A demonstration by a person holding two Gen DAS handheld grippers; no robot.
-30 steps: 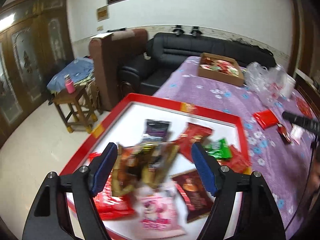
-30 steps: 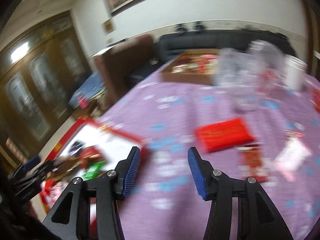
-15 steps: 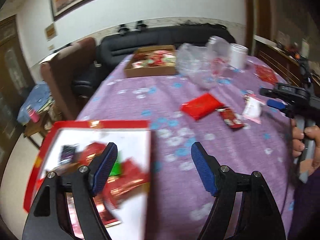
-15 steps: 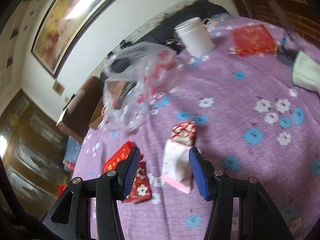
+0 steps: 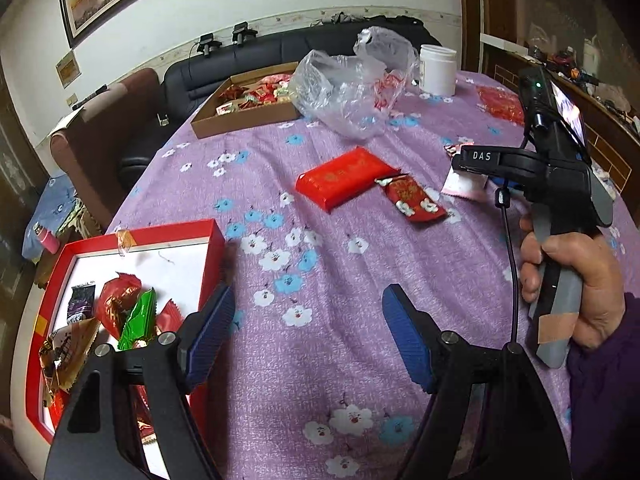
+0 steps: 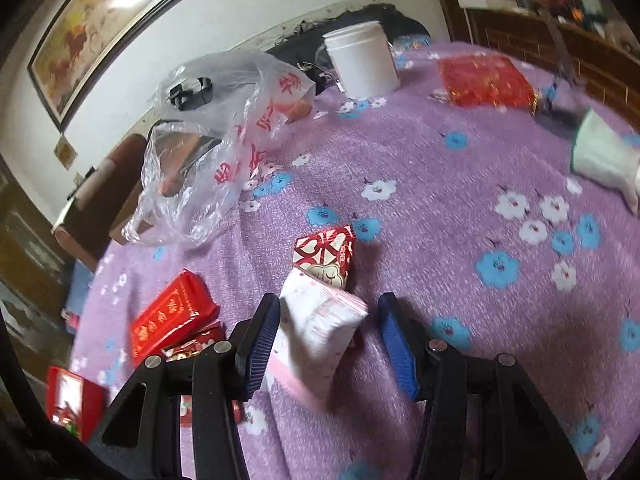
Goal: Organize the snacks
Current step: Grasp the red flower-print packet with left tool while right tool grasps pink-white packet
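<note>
My right gripper point(image 6: 326, 336) is spread wide around the pink-and-white snack packet point(image 6: 320, 330), which lies flat between its fingers, ready for clamping. My left gripper point(image 5: 306, 334) hangs apart and empty, the red tray point(image 5: 210, 258) just to its left for drop-offs.

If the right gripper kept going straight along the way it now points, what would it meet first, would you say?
The right gripper would probably meet the white-and-pink snack packet, already lying between its open jaws; depth is uncertain.

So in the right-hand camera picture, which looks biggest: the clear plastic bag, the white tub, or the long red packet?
1. Clear plastic bag, biggest.
2. White tub and long red packet look alike; the packet lies nearer the camera, so I won't rank them.
</note>
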